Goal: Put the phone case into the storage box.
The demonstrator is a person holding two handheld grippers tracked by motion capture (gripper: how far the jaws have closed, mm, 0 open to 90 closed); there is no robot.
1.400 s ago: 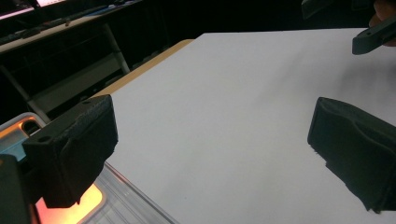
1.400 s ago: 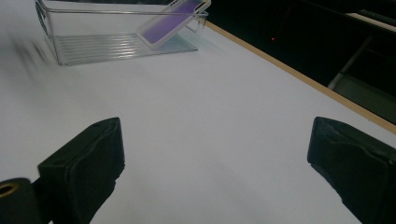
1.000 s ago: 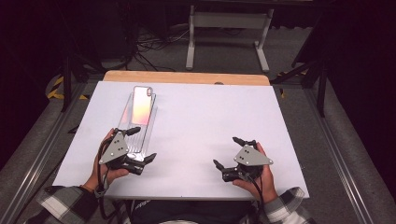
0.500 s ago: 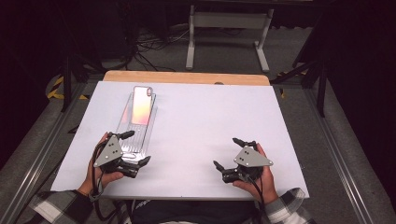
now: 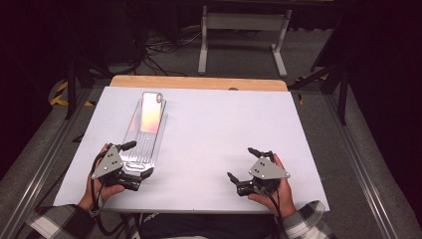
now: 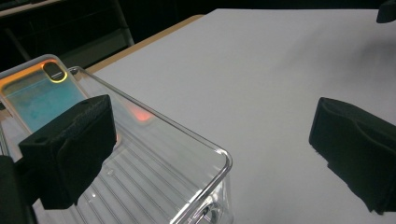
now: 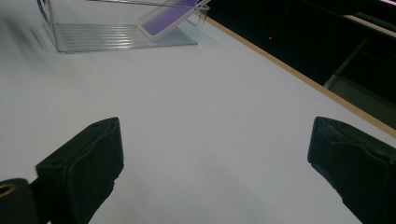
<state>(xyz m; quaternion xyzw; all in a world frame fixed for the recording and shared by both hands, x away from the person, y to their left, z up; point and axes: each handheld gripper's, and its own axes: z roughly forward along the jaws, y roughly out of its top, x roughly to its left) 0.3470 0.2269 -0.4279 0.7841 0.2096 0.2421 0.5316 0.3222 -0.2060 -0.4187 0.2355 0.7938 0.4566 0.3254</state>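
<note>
The left gripper sits at the near end of a clear plastic tray, its jaws spread wide and holding nothing. In the left gripper view one jaw hangs over the tray's ribbed floor while the other stands well off to the side over bare tabletop, so the tray's near corner lies between them without touching either pad. Farther along from this gripper, at the tray's far end, a phone leans in the tray with its camera end up; its back glows orange and teal in the left gripper view.

The right gripper rests well apart from the tray, held in the person's right hand, jaws also wide apart and empty. Ahead of it in the right gripper view lies plain white surface, with the tray far off beyond its jaws.

The table is covered by a smooth white sheet, with a strip of bare wood edge at the far side from both grippers. Beyond that, the room is dark: grey floor, a tangle of cables, and a pale metal stand. Metal rails run along the table's sides. Plaid sleeves cover the forearms.
</note>
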